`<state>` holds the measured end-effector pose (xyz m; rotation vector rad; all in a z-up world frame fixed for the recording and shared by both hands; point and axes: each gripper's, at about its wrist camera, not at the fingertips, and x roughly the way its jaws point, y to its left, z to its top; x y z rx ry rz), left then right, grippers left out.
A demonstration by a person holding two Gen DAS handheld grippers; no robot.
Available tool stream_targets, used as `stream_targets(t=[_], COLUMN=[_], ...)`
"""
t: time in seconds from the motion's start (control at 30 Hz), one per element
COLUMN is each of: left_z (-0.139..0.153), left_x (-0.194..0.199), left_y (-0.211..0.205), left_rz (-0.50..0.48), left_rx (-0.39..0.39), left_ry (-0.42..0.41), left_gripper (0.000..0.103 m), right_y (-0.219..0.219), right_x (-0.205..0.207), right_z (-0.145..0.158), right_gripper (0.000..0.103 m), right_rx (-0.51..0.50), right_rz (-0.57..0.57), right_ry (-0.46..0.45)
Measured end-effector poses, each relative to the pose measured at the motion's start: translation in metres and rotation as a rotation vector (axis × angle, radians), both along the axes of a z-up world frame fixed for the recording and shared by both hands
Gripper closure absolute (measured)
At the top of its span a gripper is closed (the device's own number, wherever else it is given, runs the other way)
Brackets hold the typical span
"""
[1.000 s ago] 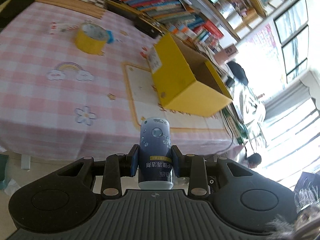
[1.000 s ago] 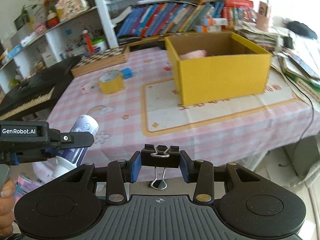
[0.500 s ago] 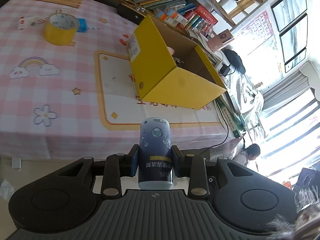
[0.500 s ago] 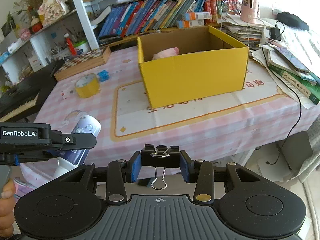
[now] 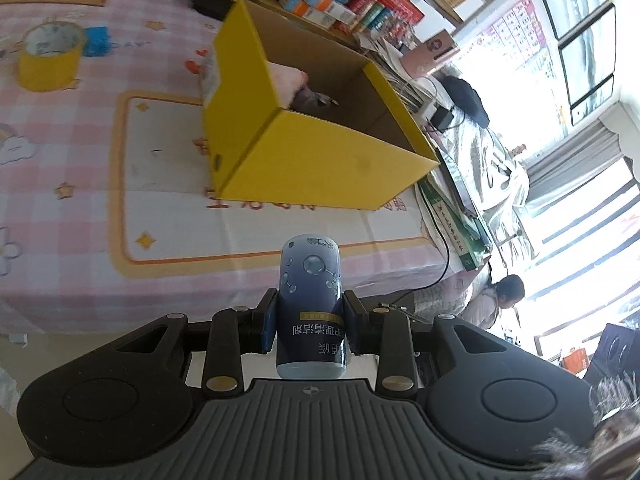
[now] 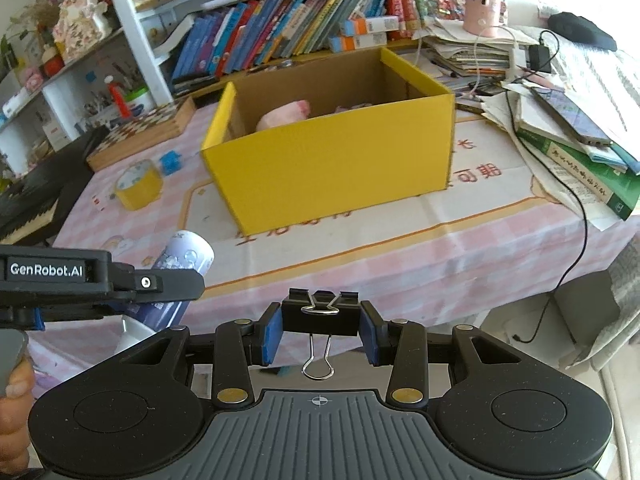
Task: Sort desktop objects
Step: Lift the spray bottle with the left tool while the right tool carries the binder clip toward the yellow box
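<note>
My left gripper (image 5: 309,322) is shut on a dark blue bottle (image 5: 310,284) with bubble print, held in front of the table edge. The same bottle (image 6: 188,250) and the left gripper's side show at the left of the right wrist view. My right gripper (image 6: 320,328) is shut on a black binder clip (image 6: 319,312) whose wire handles hang down. An open yellow cardboard box (image 6: 340,164) stands on the pink checked tablecloth (image 6: 480,248) ahead of both grippers, with a pink soft item (image 6: 284,114) inside. The box (image 5: 320,168) lies up and right of the bottle in the left wrist view.
A yellow tape roll (image 6: 138,186) and a small blue block (image 6: 171,161) lie left of the box. A checkerboard case (image 6: 140,136) sits behind them. Stacked books and a black cable (image 6: 576,208) crowd the table's right end. Bookshelves line the back.
Both grippers have moved sideways along the table's front toward the yellow box, which now looms larger and more central. The grips on bottle and clip are unchanged.
</note>
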<state>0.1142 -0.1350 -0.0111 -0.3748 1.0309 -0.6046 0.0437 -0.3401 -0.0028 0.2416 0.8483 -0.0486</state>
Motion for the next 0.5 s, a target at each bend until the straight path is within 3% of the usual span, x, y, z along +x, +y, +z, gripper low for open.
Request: stream_targets(t=[0.33,0.5], left_z=[0.008,0.022], left_x=[0.011,0.018], left_y=[-0.047,-0.055], left_rz=[-0.025,-0.004], left_rx=[0.011,0.025], left_ry=[-0.030,-0.085], left_gripper=[0.073,0.073], right_y=[-0.038,-0.050], right_x=[0.018,0.031], right_z=[0.003,0.012], right_gripper=[0.063,0.063], right_rx=[0.010,0.021], right_rz=[0.023,0.042], right_ry=[-0.038,-0.078])
